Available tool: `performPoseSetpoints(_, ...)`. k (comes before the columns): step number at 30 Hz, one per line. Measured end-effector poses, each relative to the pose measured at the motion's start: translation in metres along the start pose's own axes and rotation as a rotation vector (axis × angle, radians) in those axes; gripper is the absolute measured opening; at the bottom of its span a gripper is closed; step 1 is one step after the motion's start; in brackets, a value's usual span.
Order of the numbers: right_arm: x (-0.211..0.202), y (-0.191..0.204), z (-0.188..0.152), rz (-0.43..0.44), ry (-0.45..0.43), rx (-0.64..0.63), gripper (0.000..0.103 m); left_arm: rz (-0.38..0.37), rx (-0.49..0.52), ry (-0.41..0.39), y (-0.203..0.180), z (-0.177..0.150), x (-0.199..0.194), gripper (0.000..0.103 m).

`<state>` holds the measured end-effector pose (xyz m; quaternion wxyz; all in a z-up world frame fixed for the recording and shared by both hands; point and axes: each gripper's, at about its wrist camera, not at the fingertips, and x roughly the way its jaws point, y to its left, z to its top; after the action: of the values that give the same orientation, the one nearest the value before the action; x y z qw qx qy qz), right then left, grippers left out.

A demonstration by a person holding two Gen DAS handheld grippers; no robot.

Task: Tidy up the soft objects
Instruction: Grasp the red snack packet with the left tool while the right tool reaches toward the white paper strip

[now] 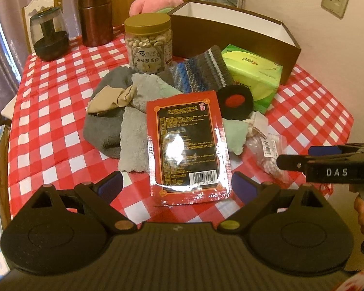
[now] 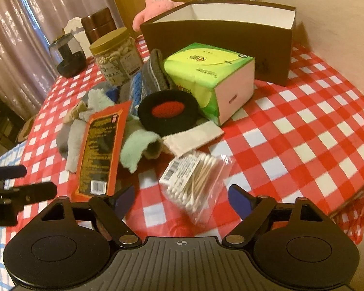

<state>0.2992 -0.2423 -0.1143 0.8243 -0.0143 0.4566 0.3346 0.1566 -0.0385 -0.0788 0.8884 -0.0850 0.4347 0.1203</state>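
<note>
Cotton swabs sharp in right view — elsewhere half-hidden

Home dining room — checked tablecloth, curtains, wooden chair

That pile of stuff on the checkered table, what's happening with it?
A person holds a gripper in each hand over a heap of soft things. The left gripper is open, with a red flat packet lying just ahead of its fingers. The right gripper is open above a bag of cotton swabs. Neither holds anything yet. Gray towels, a striped sock and a black-and-red pad sit unsorted, and the brown box behind them looks empty.
</note>
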Motion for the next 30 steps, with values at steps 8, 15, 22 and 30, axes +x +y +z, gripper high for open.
performPoseSetpoints(8, 0.016, -0.023, 0.021, 0.089, -0.043, 0.060, 0.071, 0.032, -0.042, -0.011, -0.007, 0.006, 0.015, 0.095)
performPoseSetpoints(15, 0.028, -0.037, 0.029, 0.122, -0.018, 0.082, 0.070, 0.021, -0.074, -0.002, -0.014, 0.013, 0.037, 0.095)
performPoseSetpoints(22, 0.037, -0.045, 0.032, 0.138, 0.015, 0.072, 0.070, 0.079, -0.026, 0.057, -0.039, 0.009, 0.069, 0.095)
performPoseSetpoints(30, 0.044, -0.059, 0.033, 0.149, 0.040, 0.081, 0.070, 0.244, 0.028, 0.074, -0.059, 0.006, 0.092, 0.083)
